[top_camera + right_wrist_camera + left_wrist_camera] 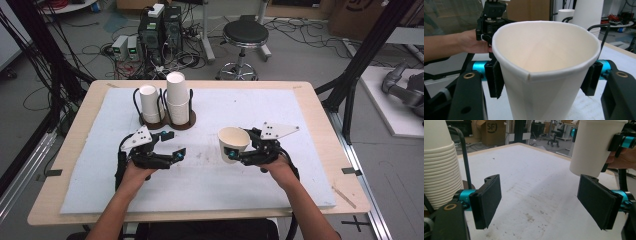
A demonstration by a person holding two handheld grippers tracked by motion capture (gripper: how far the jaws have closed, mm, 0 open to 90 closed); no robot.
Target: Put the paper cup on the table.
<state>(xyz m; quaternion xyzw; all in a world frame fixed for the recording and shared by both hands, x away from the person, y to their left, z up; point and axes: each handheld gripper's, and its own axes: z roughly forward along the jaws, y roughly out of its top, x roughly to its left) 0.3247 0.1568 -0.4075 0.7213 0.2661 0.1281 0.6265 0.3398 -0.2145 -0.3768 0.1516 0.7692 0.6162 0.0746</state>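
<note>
The right tool is closed on a single paper cup, its two black jaws pressing the cup's wall from opposite sides just below the rim, as the right gripper view makes plain; gripping there, where the rolled rim stiffens the paper, probably keeps the thin wall from buckling. The cup is held clear of the counter, mouth tipped toward the person and toward the high camera, so it hangs over the white mat at the right of middle rather than resting on it. The left tool is wide open and holds nothing: in its own view the two pads stand far apart with bare mat between them, and the cup hangs just ahead, above the right-hand pad. That spread reads as readiness to receive or steady the cup, though this is only a judgement. Farther back, near the mat's far edge, two stacks of cups stand upright in a dark holder with wire loops, likely placed within easy reach of either hand, with the loops keeping the stacks from toppling.
</note>
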